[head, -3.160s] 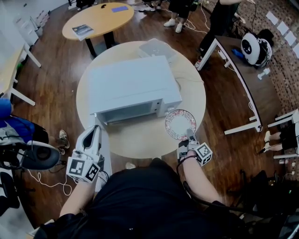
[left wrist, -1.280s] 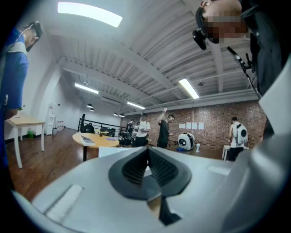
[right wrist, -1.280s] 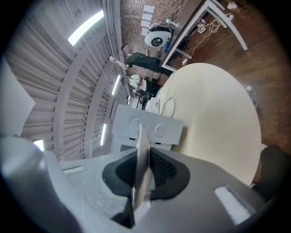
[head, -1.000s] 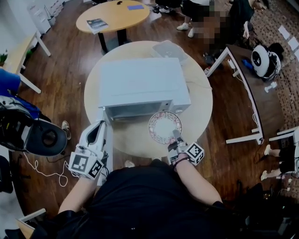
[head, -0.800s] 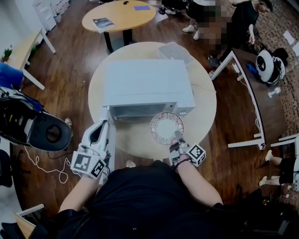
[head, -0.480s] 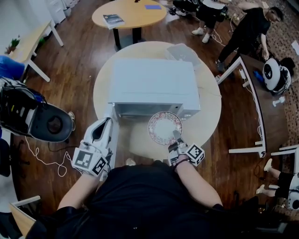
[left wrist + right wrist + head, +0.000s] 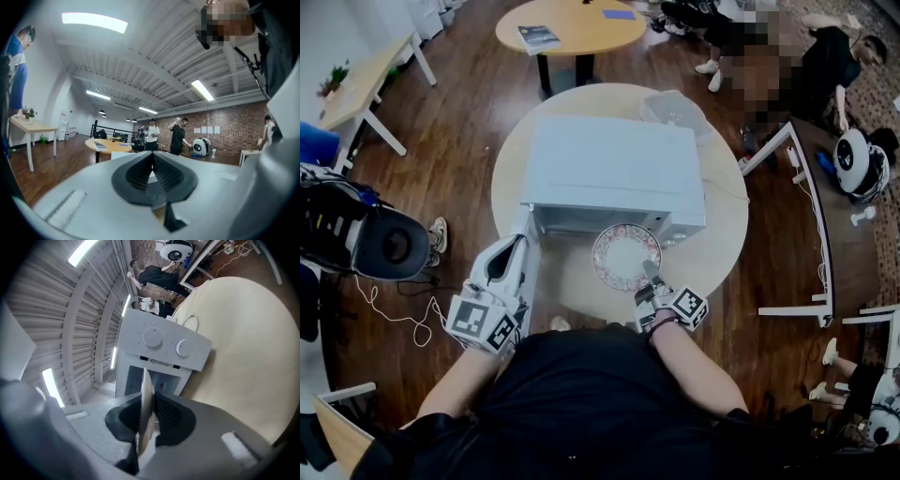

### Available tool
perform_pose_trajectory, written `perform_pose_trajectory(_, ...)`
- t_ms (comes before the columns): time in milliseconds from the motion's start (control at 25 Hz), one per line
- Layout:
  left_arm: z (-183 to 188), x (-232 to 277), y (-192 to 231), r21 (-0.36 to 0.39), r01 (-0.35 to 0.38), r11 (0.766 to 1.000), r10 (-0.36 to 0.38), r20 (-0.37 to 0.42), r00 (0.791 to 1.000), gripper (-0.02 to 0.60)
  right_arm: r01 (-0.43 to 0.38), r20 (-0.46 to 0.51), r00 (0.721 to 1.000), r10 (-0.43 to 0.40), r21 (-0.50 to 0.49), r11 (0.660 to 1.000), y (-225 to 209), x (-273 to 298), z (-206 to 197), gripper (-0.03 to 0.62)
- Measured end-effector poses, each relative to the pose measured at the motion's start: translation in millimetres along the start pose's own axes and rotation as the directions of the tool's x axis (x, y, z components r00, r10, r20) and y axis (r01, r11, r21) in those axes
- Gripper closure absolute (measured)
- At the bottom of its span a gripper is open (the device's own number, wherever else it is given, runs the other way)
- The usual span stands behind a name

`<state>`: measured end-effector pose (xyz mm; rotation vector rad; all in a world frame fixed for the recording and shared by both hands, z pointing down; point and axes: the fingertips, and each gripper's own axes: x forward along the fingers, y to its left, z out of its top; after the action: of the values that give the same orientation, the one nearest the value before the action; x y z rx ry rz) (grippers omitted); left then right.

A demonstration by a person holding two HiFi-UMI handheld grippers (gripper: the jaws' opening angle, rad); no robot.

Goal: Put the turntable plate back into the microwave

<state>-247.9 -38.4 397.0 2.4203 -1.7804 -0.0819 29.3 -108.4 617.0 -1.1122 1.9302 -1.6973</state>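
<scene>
The white microwave (image 7: 614, 169) stands on a round beige table (image 7: 722, 234) with its door (image 7: 528, 286) swung open toward me on the left. My right gripper (image 7: 649, 272) is shut on the near rim of the patterned turntable plate (image 7: 626, 255), which hangs level just in front of the oven's opening. In the right gripper view the plate (image 7: 144, 399) is seen edge-on between the pads of the right gripper (image 7: 147, 416), with the microwave (image 7: 161, 341) and its two knobs ahead. My left gripper (image 7: 508, 258) rests against the open door, and in its own view the left gripper (image 7: 152, 161) has its jaws closed together.
A clear container (image 7: 675, 111) sits on the table behind the microwave. A yellow round table (image 7: 572, 23) and people stand further back. A desk (image 7: 811, 216) is at the right, and a black device (image 7: 370, 244) lies on the floor at the left.
The plate and my right gripper have moved left and closer to the microwave's front opening. The left gripper has stayed by the door.
</scene>
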Motion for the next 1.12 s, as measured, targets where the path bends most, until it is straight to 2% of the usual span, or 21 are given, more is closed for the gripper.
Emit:
perform_pose_trajectory(360, -3.4, 1.9, -3.9, -0.014, -0.044, 0.999, 0.044, 0.009, 0.999, 0.578, -0.015, -0.053, 0.998, 0.015, -0.011, 1.0, 1.1, 10.4, 3.4, 0.562)
perform_pose_trajectory(680, -7.5, -1.8, -0.8, -0.003, -0.098, 0.995, 0.098, -0.013, 0.995, 0.578, -0.032, -0.104, 0.994, 0.033, 0.006, 0.999, 4.7, 25.8, -2.7, 0.562)
perform_pose_trajectory(1120, -5.6, 3.6, -5.6, 0.002, -0.118, 0.993, 0.118, -0.022, 0.993, 0.578, -0.062, -0.165, 0.985, 0.059, -0.011, 0.998, 10.8, 40.8, -6.6, 0.562)
